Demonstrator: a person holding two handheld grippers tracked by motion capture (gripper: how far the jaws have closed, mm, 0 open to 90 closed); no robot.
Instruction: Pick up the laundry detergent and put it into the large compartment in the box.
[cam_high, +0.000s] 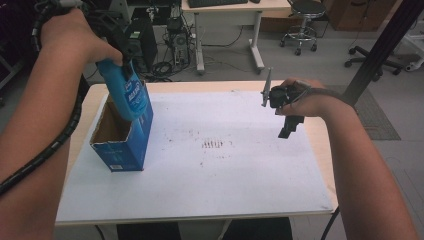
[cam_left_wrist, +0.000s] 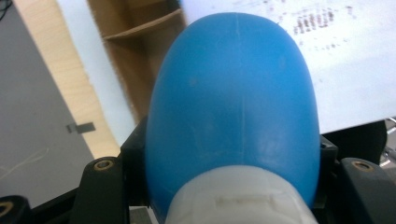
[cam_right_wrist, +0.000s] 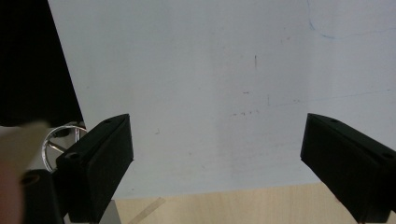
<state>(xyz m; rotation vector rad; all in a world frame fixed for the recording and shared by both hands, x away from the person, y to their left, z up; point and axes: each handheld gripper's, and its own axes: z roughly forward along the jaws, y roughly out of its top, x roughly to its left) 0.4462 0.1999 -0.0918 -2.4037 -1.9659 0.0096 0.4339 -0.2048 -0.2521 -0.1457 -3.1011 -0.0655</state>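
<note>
White table sheet (cam_high: 225, 170), left claw (cam_left_wrist: 224, 186) clamping blue bottle (cam_left_wrist: 233, 107) over box (cam_high: 122, 145)

A light wooden table (cam_high: 320, 135) carries a white sheet (cam_high: 225, 165) covering most of its top — smudged with reddish-brown marks (cam_high: 212, 144) near the middle. An open blue cardboard box (cam_high: 122, 137) stands upright on the sheet's left side — flaps raised.

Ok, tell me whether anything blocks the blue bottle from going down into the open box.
Nothing visible does. The blue bottle, held by the left hand-held gripper, already sits at the mouth of the open box, whose interior looks empty.
</note>
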